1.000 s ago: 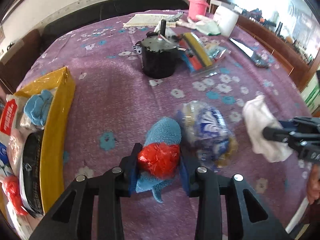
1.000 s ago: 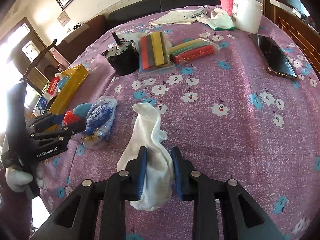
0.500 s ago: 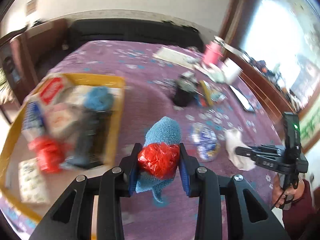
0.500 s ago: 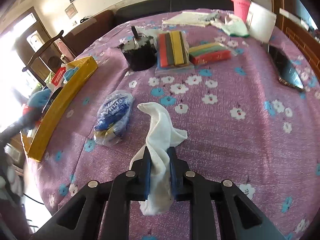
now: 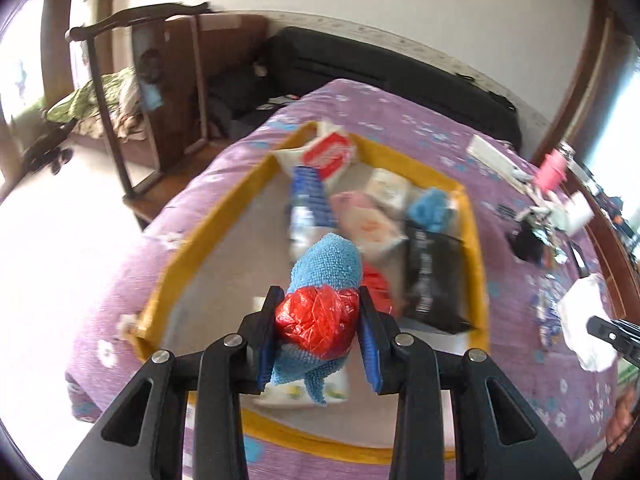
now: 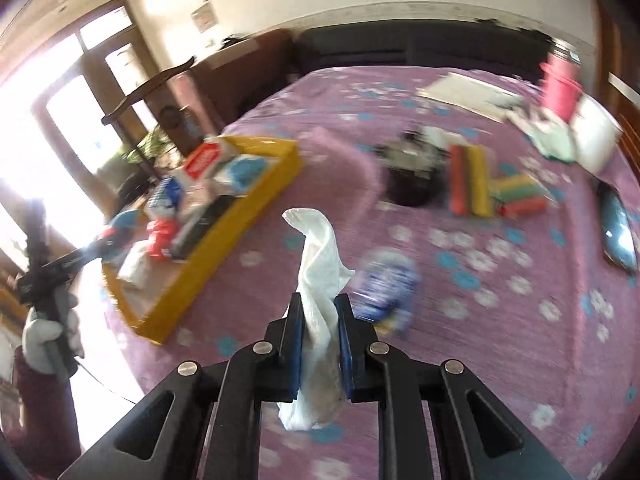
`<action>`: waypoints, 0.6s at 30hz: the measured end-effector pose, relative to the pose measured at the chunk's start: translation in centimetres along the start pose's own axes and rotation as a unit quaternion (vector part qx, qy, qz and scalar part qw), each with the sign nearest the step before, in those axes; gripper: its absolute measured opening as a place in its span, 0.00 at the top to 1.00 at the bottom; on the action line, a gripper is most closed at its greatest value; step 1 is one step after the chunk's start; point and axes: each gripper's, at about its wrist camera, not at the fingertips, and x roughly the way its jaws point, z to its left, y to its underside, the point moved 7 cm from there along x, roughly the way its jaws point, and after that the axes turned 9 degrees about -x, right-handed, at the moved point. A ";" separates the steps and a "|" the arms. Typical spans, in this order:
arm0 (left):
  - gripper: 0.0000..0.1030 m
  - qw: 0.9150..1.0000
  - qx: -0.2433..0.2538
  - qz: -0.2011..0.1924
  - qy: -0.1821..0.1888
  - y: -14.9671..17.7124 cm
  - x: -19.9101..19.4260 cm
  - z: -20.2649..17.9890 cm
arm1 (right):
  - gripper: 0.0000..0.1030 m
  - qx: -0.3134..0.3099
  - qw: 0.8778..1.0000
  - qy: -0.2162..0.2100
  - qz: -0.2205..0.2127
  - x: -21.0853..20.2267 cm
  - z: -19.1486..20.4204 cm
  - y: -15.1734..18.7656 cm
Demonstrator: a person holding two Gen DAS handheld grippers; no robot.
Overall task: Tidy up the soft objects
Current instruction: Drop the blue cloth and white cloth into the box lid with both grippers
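My left gripper (image 5: 318, 338) is shut on a blue cloth (image 5: 326, 266) with a crumpled red plastic wad (image 5: 316, 322) on it, held above the near part of the yellow tray (image 5: 208, 236). The tray holds several soft packets, a blue cloth ball (image 5: 432, 206) and a black pouch (image 5: 434, 276). My right gripper (image 6: 319, 346) is shut on a white cloth (image 6: 318, 264), lifted above the purple flowered tablecloth to the right of the tray (image 6: 236, 240). A blue-and-white plastic packet (image 6: 386, 284) lies on the table just beyond it.
A black pot (image 6: 412, 178), packs of coloured sponges (image 6: 470, 180), a phone (image 6: 618, 230), a pink bottle (image 6: 560, 82) and papers (image 6: 468, 94) lie further back. A wooden chair (image 5: 132, 92) stands off the table's left edge. The left hand (image 6: 48, 332) shows at far left.
My left gripper has swung left with the blue cloth and red wad to over the yellow tray. My right gripper has lifted the white cloth off the table and turned toward the tray.
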 end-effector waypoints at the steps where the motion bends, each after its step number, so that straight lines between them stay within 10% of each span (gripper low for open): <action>1: 0.67 1.000 -0.004 -0.001 -0.005 -0.3 0.2 0.7 | 0.84 -0.007 1.000 -0.011 0.002 0.5 1.2 -0.6; 8: 0.65 0.999 -0.027 0.013 -0.029 -1.5 2.5 4.3 | 0.83 -0.062 0.996 -0.065 0.022 4.2 9.4 -3.5; 18: 0.27 0.999 -0.016 -0.031 -0.012 -1.0 -1.3 3.5 | 0.83 -0.106 0.987 -0.093 0.082 11.6 16.8 -4.7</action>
